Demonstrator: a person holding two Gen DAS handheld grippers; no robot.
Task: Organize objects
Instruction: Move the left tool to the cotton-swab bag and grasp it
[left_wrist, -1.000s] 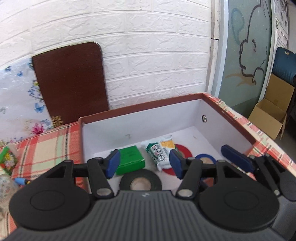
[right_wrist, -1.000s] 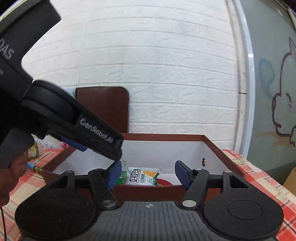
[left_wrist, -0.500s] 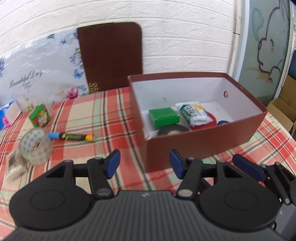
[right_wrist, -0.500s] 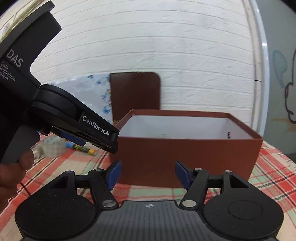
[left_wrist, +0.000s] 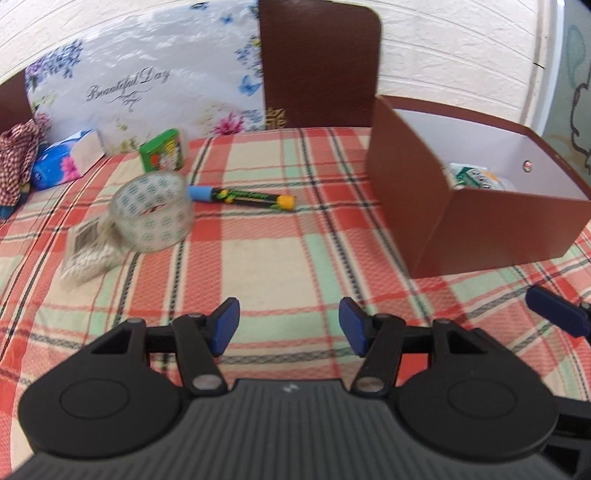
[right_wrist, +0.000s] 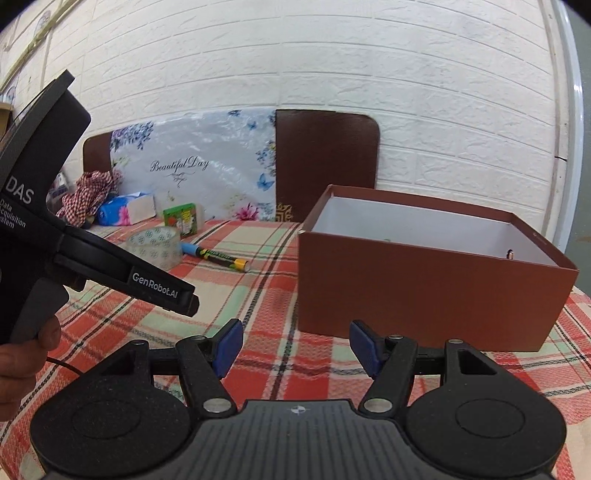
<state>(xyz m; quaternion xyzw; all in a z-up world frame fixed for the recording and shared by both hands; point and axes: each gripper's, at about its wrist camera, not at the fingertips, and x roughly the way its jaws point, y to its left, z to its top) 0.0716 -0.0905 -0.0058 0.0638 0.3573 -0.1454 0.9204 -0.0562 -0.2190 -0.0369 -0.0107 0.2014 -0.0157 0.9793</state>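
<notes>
Objects left to sort sit on the left half of the surface; both grippers hang empty over bare cloth.

Risks, left to right:
- Small mesh-wrapped packet touches the clear tape roll. Grabbing one likely drags or knocks the other.
- Tape roll lies tilted against the packet, slick and wide. Could roll off or slip from the pads.
- Green box sits near the back edge, easy to push into the floral board.
- Marker lies flat and thin just beside the roll. Pads may scrape cloth and miss, or it rolls.
- Left gripper: jaws about half apart, nothing between.
- Brown box wall is tall; a low carry clips the rim.
- Right gripper: same, half apart, nothing held, close to the left one, so collision risk.
</notes>
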